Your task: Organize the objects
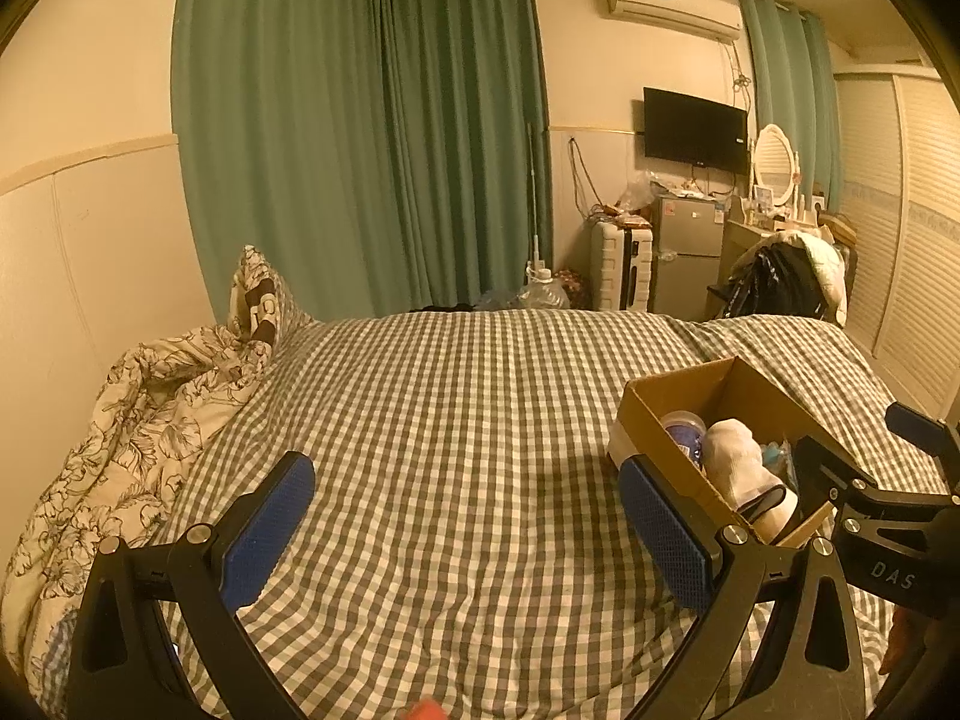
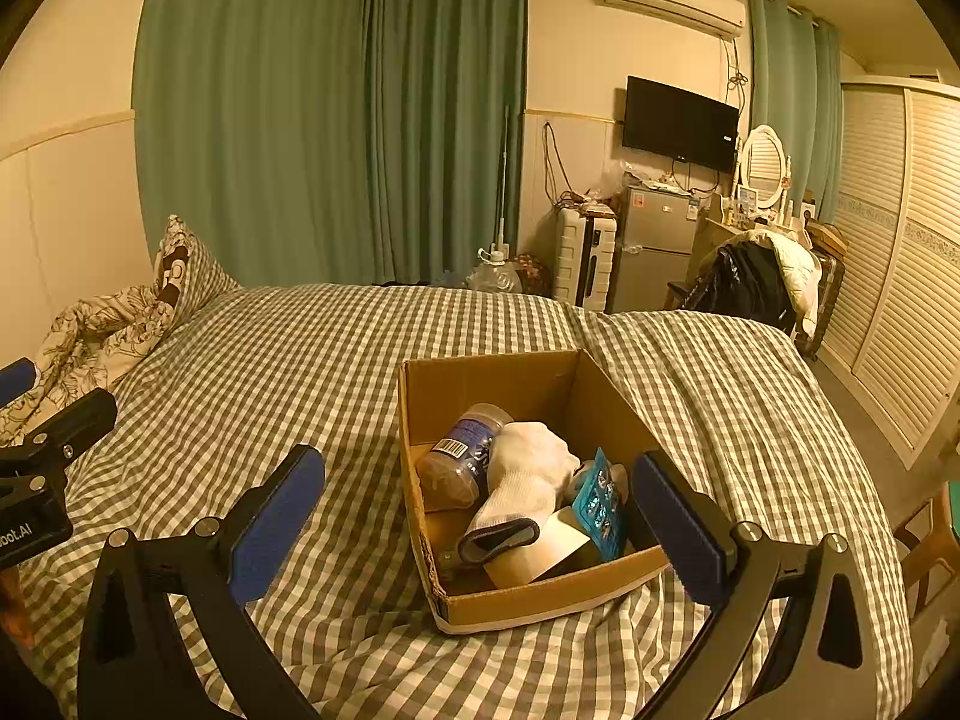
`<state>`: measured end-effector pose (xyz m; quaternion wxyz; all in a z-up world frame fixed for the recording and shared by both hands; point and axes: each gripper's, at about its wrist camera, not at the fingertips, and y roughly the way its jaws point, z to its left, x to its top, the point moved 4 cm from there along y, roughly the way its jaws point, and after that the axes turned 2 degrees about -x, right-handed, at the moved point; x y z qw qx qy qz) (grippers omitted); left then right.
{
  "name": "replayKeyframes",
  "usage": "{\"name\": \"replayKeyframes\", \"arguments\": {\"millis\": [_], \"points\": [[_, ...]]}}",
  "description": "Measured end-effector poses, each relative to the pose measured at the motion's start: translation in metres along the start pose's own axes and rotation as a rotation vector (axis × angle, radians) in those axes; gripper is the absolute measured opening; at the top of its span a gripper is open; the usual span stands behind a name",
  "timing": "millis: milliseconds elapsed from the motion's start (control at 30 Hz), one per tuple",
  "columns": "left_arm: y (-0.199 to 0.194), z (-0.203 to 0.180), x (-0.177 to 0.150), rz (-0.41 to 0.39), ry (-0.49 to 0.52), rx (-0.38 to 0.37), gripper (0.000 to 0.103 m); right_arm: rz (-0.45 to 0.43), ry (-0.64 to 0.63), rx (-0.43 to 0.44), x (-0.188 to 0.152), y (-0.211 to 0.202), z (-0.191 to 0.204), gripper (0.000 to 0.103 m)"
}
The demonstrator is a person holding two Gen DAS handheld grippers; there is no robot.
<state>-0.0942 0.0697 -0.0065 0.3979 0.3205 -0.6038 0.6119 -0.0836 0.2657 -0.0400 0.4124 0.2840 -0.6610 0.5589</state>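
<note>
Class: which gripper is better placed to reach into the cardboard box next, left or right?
Probably right. The right gripper is open and faces the cardboard box; the left gripper, also open, faces bare checked bedding.

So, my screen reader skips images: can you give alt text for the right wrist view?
An open cardboard box on a checked bed holds a jar, a white sock and a teal packet. The open right tongs hang over it, empty.
</note>
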Motion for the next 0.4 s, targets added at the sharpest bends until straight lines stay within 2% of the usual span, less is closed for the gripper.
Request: {"name": "replayKeyframes", "arguments": {"millis": [400], "points": [[0.0009, -0.0004, -0.0006, 0.004, 0.006, 0.005, 0.103, 0.01, -0.001, -0.001, -0.0018, 0.0017, 0.0007, 0.103]]}}
